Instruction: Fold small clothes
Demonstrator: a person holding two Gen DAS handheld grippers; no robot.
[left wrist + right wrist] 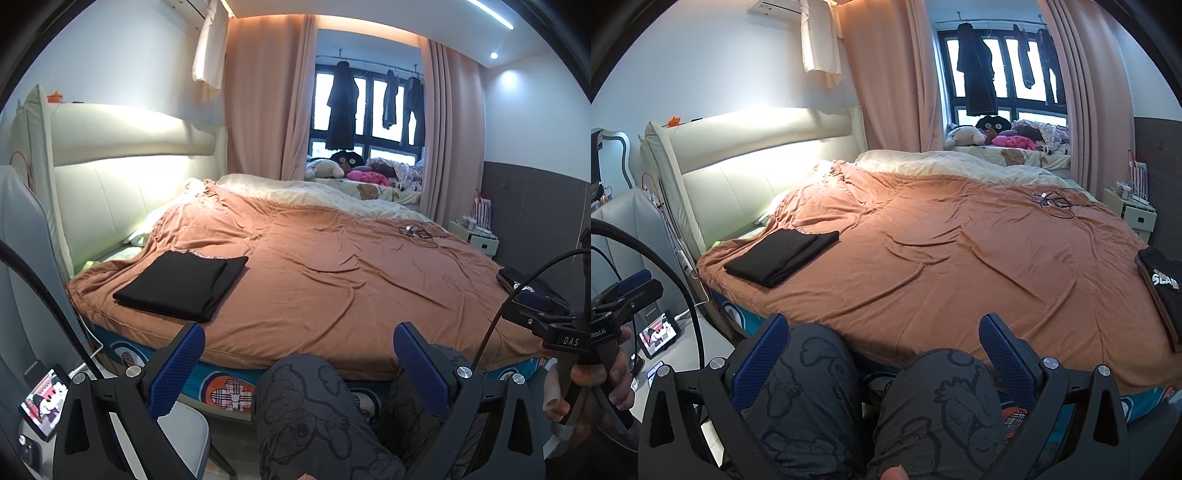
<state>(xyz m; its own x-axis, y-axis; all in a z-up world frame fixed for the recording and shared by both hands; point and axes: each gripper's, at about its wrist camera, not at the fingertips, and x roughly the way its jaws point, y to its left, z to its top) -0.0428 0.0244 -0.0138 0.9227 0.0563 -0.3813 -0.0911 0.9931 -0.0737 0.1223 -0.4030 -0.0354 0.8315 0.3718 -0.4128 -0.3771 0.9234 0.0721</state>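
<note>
Left wrist view looks across a wide bed covered by a wrinkled rust-orange blanket. The left gripper, black-framed with blue textured pads, has its fingers spread wide and holds nothing; it hangs short of the bed's near edge, above the person's knees in grey cartoon-print trousers. A folded black garment lies flat near the blanket's near-left corner, close to the cream padded headboard. At the right edge of the bed sits a dark garment with white lettering, partly cut off by the frame. A tangle of black cable rests toward the far right side of the blanket.

Right wrist view shows the right gripper likewise spread apart and empty, over the same knees, short of the near edge. On the floor by the bed's left side a small lit screen shows a cartoon. Pink curtains frame the window.
</note>
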